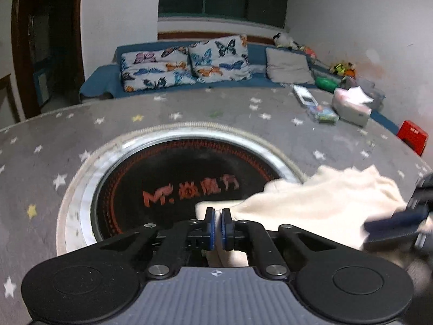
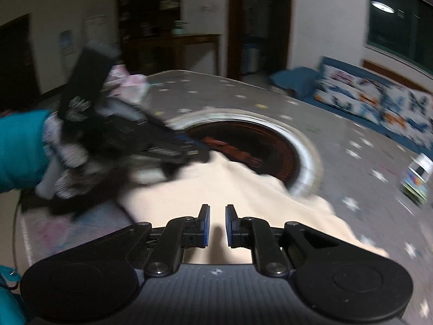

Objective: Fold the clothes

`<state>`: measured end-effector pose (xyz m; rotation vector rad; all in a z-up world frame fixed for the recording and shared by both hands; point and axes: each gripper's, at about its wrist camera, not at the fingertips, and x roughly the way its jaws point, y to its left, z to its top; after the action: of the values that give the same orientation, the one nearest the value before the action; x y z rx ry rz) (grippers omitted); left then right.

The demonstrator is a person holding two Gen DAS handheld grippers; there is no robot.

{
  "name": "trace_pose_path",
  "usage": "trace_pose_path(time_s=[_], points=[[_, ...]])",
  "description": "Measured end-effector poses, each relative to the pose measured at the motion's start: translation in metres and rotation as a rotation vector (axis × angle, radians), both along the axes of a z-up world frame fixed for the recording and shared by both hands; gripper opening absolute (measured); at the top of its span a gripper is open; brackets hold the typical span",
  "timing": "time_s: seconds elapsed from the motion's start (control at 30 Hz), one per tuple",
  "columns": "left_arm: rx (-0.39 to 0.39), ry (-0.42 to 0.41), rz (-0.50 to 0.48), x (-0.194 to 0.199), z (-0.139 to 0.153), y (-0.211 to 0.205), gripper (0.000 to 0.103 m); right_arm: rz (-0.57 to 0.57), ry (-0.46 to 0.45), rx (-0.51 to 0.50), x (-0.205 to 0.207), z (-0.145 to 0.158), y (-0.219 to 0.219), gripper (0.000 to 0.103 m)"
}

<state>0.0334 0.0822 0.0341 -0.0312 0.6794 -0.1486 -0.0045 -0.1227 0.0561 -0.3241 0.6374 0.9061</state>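
A cream cloth [image 1: 319, 203] lies on the grey star-patterned round table, partly over the rim of the central black cooktop [image 1: 173, 178]. My left gripper [image 1: 218, 212] is shut on an edge of the cloth, which runs between its blue pads and off to the right. In the right wrist view the cloth [image 2: 243, 189] spreads under my right gripper [image 2: 217, 211], whose jaws stand a little apart above it with nothing between them. The left gripper [image 2: 189, 150] shows there blurred, held by a gloved hand at the cloth's far left edge.
A tissue box [image 1: 351, 105], a white case [image 1: 305, 94] and a small colourful box [image 1: 324, 113] sit at the table's far right. A red box [image 1: 412, 136] is beyond the edge. A pink cloth [image 2: 130, 84] lies at the table's far side. A blue sofa with butterfly cushions [image 1: 186, 62] stands behind.
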Motion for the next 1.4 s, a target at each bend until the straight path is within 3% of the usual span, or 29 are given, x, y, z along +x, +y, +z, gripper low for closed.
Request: trace_pose_path(time_s=[0.23, 0.37, 0.43, 0.83, 1.0, 1.2, 1.4], points=[[-0.016, 0.011, -0.015, 0.008, 0.002, 0.007, 0.005, 0.131, 0.002, 0.003, -0.013, -0.015, 0.052, 0.011], [-0.018, 0.033, -0.014, 0.012, -0.004, 0.010, 0.005, 0.193, -0.013, -0.062, -0.026, -0.032, 0.070, 0.013], [-0.017, 0.046, -0.011, 0.012, -0.008, 0.012, 0.005, 0.206, -0.065, -0.085, -0.033, -0.034, 0.074, 0.013], [-0.025, 0.052, 0.026, 0.009, -0.008, 0.014, 0.009, 0.198, -0.054, -0.035, -0.034, -0.020, 0.075, 0.013], [-0.035, 0.013, 0.060, -0.005, 0.005, 0.015, 0.009, 0.090, -0.066, 0.010, -0.033, -0.002, 0.030, 0.014], [-0.061, -0.041, -0.009, -0.034, 0.019, -0.006, 0.009, -0.159, -0.037, 0.023, -0.016, -0.001, -0.038, 0.015], [-0.061, 0.004, -0.080, -0.044, 0.003, -0.032, 0.009, -0.363, 0.045, 0.025, 0.008, -0.022, -0.088, 0.011]])
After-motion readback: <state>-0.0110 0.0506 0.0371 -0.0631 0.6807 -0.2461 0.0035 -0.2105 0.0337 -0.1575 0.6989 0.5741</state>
